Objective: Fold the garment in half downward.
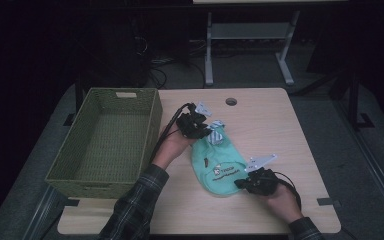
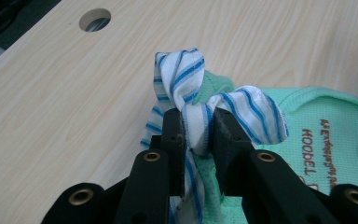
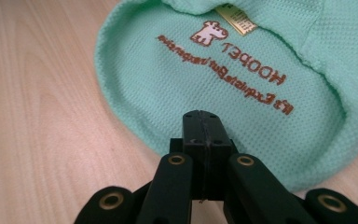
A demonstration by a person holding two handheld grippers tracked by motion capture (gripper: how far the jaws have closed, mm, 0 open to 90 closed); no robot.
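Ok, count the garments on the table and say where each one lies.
1: a mint green garment with a blue-striped white collar lies on the table, right of the basket, between the left gripper and the right gripper.

basket (image 1: 105, 140) left | garment (image 1: 219, 165) right, on table (image 1: 270, 120) | probably apart

The garment (image 3: 223, 88) is matt mint-green mesh knit with brown embroidered lettering, and its collar (image 2: 200, 100), at its 12 o'clock end, is smooth white cloth with blue stripes. The table (image 1: 270, 125) is pale wood-grain laminate with a smooth, low sheen; at its 9 o'clock stands a rough woven olive basket (image 1: 152, 122). Both grippers' (image 2: 198, 133) (image 3: 203, 128) jaws are matt black plastic with brass-coloured rivets.
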